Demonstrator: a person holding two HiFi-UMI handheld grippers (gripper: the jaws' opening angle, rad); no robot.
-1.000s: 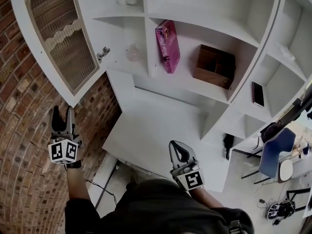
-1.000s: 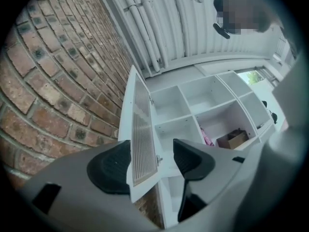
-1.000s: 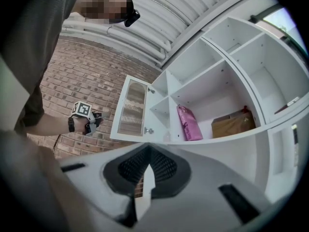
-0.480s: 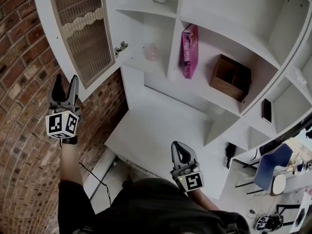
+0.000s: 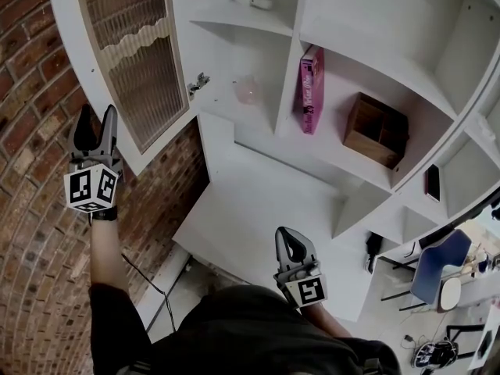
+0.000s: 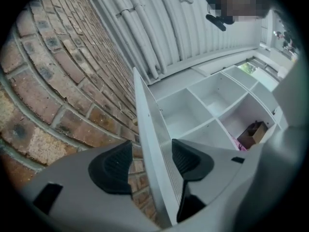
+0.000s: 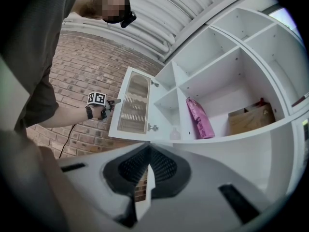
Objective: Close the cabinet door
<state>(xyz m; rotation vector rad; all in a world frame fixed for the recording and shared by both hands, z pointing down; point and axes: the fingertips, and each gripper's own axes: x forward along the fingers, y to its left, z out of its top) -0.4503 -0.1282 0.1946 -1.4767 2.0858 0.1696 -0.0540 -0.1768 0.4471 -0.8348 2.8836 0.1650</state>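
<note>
The white cabinet door point(image 5: 129, 61) with a ribbed glass panel stands swung open at the upper left, against the brick wall. My left gripper point(image 5: 95, 116) is raised at the door's free edge. In the left gripper view that edge point(image 6: 149, 144) runs between the two pads and the jaws are closing, with a gap still showing beside the left pad. The right gripper view shows the door point(image 7: 133, 105) from the front, with the left gripper point(image 7: 114, 102) at its outer edge. My right gripper point(image 5: 287, 237) hangs low in the middle, shut and empty point(image 7: 148, 166).
The open shelves hold a pink book point(image 5: 311, 88), a brown wooden box point(image 5: 377, 129) and a small pale glass item point(image 5: 247, 91). A hinge point(image 5: 198, 84) shows on the cabinet side. A white desk top point(image 5: 258, 209) lies below, a brick wall point(image 5: 31, 233) at left, and a blue chair point(image 5: 437, 268) at right.
My left gripper has risen and moved in to the door's free edge. The right gripper has stayed at about the same place in the head view.
</note>
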